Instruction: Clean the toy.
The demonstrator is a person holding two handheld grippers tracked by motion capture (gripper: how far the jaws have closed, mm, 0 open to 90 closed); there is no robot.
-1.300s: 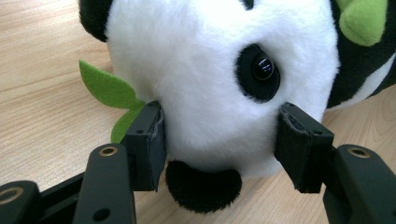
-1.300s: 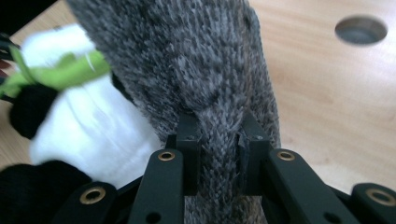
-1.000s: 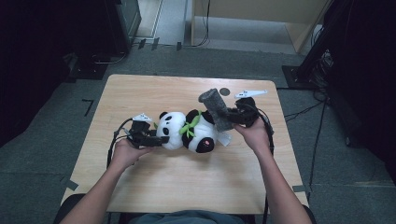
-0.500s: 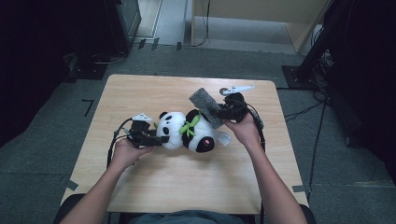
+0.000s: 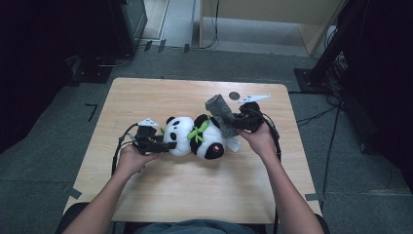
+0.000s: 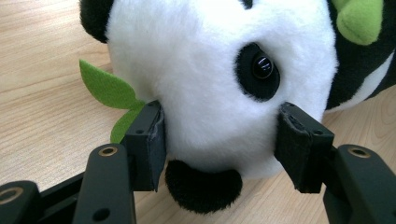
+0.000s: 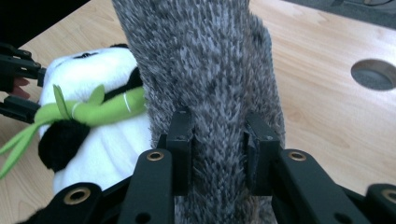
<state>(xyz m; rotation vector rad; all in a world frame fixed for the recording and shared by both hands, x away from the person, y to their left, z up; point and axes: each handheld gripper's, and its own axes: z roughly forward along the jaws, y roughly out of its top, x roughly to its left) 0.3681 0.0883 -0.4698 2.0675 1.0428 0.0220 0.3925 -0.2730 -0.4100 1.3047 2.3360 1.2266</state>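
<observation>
Both pairs of jaws are pinching something soft. The left gripper (image 6: 219, 140) has its pads pressed into the sides of the toy panda's (image 5: 195, 136) white head, one pad just beside a green felt leaf (image 6: 105, 91), the other below the glossy black eye. The right gripper (image 7: 218, 154) squeezes a grey fuzzy cloth (image 7: 205, 70), the pile bulging around both pads; its jaws have just been shifting, opening a little and then closing again on the cloth.

On the table (image 5: 185, 195) the panda lies on its side near the middle, head toward the left edge, and the cloth stands up over its body, angled toward the far right corner, close to a round hole (image 5: 234, 95) in the tabletop.

The risk, as I judge it, lies in both grips being on yielding stuff. Plush compresses, so a tug from the right hand could pull the head out of the left pads, or drag the whole toy across the wood. The cloth is held by a narrow fold; if it snags on the panda's green bamboo sprig (image 7: 100, 109), it may slip free or pull the sprig.
</observation>
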